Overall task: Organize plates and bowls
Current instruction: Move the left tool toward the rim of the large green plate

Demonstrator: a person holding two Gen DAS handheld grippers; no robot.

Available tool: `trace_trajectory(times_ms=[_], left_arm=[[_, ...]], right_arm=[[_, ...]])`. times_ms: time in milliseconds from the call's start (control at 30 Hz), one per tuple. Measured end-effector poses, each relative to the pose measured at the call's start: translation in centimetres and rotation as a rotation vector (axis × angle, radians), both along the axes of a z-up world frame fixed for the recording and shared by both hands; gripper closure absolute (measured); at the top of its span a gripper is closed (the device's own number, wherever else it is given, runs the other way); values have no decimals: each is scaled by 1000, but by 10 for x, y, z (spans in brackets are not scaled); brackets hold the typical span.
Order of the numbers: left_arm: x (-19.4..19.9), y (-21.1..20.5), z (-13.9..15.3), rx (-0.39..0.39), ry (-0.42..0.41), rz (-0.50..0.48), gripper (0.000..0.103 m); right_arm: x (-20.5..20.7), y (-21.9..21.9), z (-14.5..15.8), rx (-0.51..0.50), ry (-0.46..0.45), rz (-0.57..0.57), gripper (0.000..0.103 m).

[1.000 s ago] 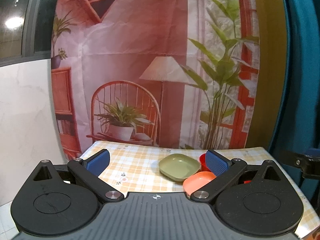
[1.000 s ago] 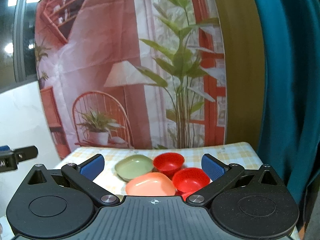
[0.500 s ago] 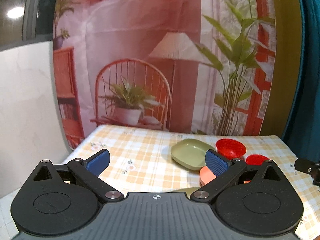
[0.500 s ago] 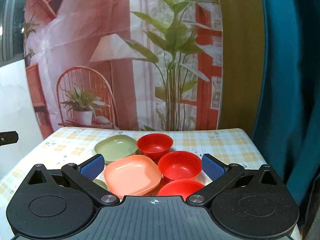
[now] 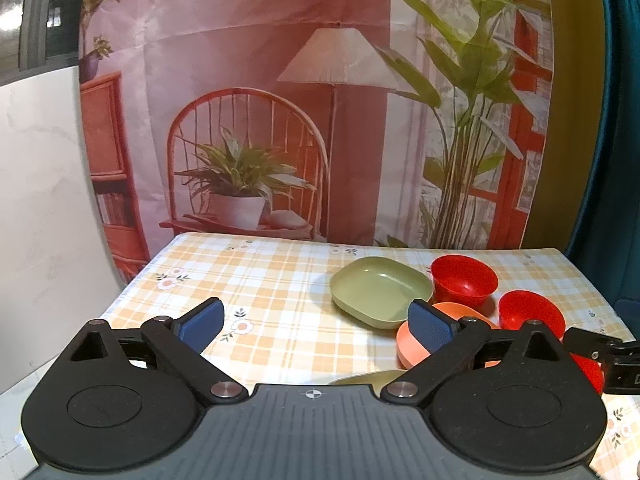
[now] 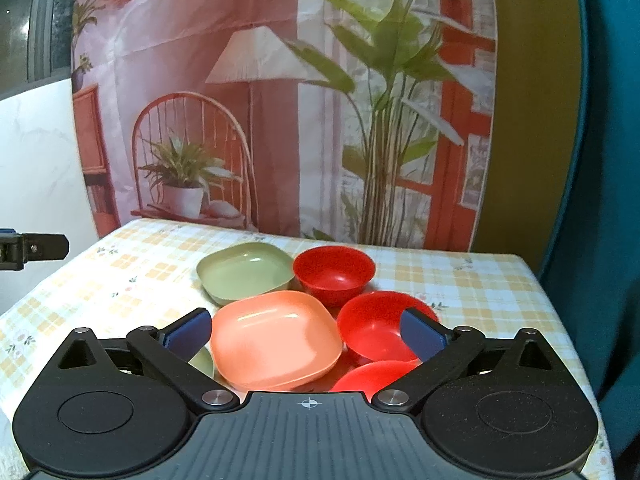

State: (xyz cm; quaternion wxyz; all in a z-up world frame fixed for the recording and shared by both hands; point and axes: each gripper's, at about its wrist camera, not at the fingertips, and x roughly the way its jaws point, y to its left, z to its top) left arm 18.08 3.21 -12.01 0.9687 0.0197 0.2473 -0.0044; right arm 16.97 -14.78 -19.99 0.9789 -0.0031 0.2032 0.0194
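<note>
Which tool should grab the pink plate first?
Probably the right tool: the pink plate sits right between its open fingers. The left tool faces mostly bare tablecloth.

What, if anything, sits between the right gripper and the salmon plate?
Nothing visible. The right gripper is open, empty, facing the salmon plate, with no dish in front of it; red bowls crowd its right side.
</note>
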Motion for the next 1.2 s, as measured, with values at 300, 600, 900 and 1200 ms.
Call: trace_trajectory(times_ms=[300, 600, 900, 1200], left_arm=[[14, -1, -14, 8, 47, -4, 10], [29, -5, -25, 4, 93, -20, 22], [38, -6, -38, -4, 127, -28, 32], [42, 4, -53, 2, 174, -6, 39]], right_arm=[[20, -3, -11, 47, 43, 35, 14], [36, -5, -18, 58, 73, 57, 22], [46, -4, -27, 60, 105, 66, 36], [56, -1, -42, 54, 141, 59, 53]])
